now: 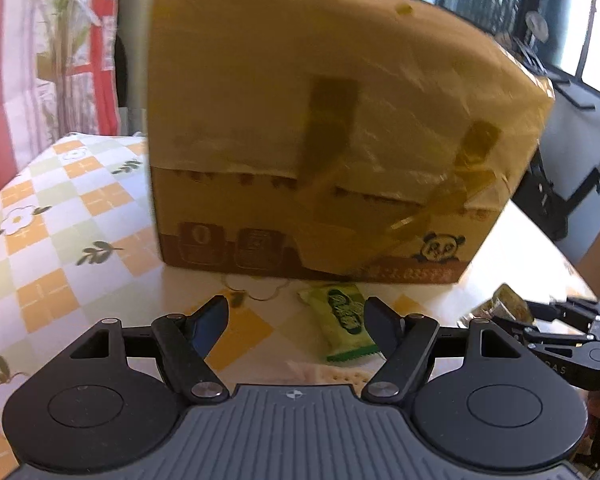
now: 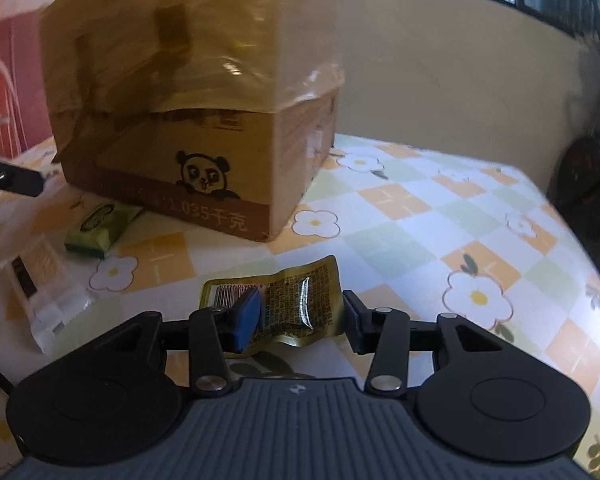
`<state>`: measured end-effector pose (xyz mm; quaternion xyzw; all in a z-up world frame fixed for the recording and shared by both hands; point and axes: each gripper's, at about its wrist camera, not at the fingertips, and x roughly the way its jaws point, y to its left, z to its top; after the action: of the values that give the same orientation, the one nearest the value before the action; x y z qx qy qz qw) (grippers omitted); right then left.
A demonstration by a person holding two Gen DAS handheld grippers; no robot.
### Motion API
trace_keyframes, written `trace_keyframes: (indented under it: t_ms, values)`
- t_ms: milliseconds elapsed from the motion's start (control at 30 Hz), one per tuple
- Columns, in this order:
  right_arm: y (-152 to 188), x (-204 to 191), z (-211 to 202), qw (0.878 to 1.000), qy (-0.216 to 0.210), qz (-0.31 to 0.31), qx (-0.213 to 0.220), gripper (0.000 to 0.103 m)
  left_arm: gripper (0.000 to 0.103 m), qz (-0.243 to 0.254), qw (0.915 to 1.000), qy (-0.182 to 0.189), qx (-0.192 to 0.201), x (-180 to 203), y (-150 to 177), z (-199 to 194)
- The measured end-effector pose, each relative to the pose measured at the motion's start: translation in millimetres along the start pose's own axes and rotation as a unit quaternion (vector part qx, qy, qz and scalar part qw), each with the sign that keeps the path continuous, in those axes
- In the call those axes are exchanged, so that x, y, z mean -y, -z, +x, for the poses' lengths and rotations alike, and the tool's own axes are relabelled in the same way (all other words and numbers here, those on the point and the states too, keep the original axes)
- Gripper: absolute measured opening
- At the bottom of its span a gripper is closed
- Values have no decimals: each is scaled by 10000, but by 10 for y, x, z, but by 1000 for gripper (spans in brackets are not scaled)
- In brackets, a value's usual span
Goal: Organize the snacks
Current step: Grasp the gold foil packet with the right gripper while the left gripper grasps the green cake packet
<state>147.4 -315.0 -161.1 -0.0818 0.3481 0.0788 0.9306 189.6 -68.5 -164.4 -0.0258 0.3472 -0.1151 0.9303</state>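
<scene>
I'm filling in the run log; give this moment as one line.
left gripper: open, over green snack packet | right gripper: around gold snack packet, grip unclear | cardboard box: behind, on table

A tall cardboard box (image 1: 332,128) is blocking the far middle of the table (image 1: 60,216), standing straight ahead of the left gripper (image 1: 296,328). Between that gripper and the box, a green snack packet (image 1: 346,324) is lying just near of the box's base, leaving bare cloth to its left. Left of the box, open tablecloth is stretching away. In the right wrist view, a gold packet (image 2: 296,300) is sitting between the fingers of the right gripper (image 2: 300,320), and a clear wrapper (image 2: 40,292) is lying at the near left. Right of the box, the table is lying open to the far wall (image 2: 460,72).
</scene>
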Motion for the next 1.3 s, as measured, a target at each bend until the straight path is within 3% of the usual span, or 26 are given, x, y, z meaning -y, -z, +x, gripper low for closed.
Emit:
trace_keyframes:
  t_ms: [367,433,467,500,633,700,733,800,1000,1167,1300]
  values:
    - [11,-7,25,9999,-89,-46,48,47,74,311,9985,-34,-449,396,-42,577]
    - [11,-7,29,9999,-97,-41,50,47,66,319,9980,-76,-536,417,-34,648]
    - [12,-2,24,9999,-108,-24,50,47,53,345,9977,-89,-569,421,-22,664]
    - [13,4,19,9999,-120,-4,50,47,47,399,9973,-116,-598,432,-5,675]
    - [16,33,0,9997,-203,96,78,47,41,434,9975,-152,-532,398,59,612]
    - [20,47,-28,9994,-272,166,134,42,41,294,9981,-135,-530,338,80,575]
    - [24,64,-54,9991,-300,213,201,27,41,233,9982,-140,-526,307,86,554]
    - [38,107,-99,9982,-387,340,291,11,41,160,9986,-132,-482,232,90,507]
    - [36,130,-197,9961,-624,434,445,5,41,129,9996,-81,-245,199,39,323]
    - [-7,242,-435,9892,-778,959,784,1,41,149,9999,10,-83,131,-1,124]
    - [-165,267,-686,9863,-817,984,1045,1,41,48,10000,60,49,63,-30,-77]
